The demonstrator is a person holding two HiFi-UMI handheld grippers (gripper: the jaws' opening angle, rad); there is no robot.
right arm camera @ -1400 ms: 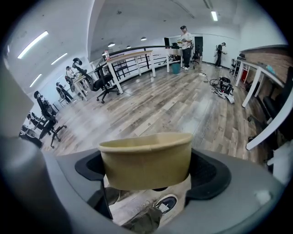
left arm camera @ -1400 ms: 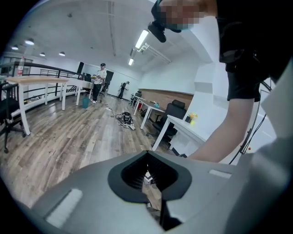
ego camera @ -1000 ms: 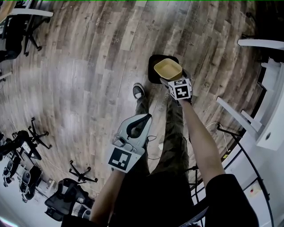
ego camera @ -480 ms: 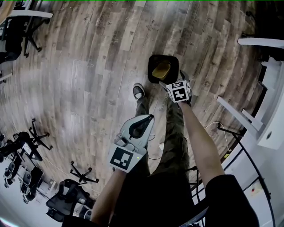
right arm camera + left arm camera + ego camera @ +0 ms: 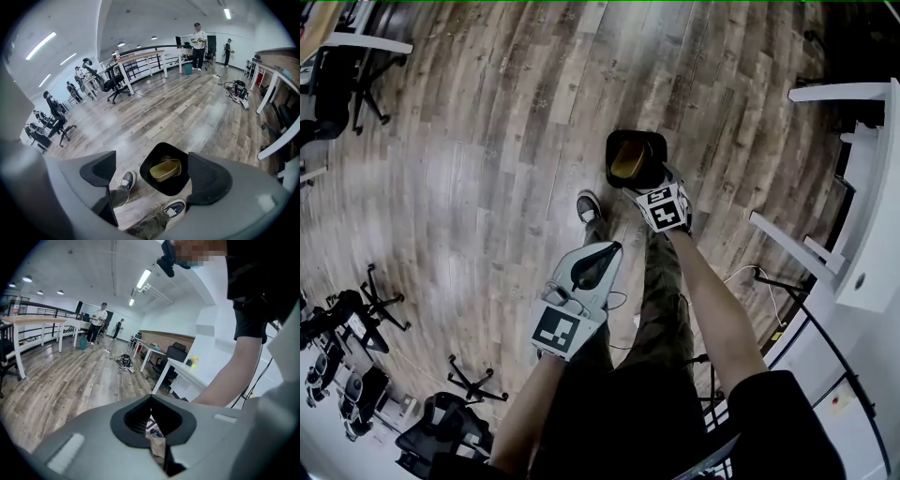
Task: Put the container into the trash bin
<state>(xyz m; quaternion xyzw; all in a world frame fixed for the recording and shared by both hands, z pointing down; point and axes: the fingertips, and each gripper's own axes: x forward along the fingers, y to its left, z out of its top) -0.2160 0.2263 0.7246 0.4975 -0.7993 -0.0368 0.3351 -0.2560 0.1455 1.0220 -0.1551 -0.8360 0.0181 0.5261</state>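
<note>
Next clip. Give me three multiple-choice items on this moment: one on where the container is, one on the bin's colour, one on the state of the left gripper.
1. Where is the container?
A. on a white desk
B. inside the trash bin
C. on the floor beside a shoe

2. What colour is the trash bin?
A. white
B. blue
C. black

3. How do the jaws of the left gripper stand?
A. together, gripping nothing
B. wide apart
C. clamped on the container

Answers:
1 B: the tan container lies within the bin's walls, seen from above.
2 C: its walls and inside are black against the wooden floor.
3 A: the left gripper view shows the tips meeting with nothing pinched between them.
</note>
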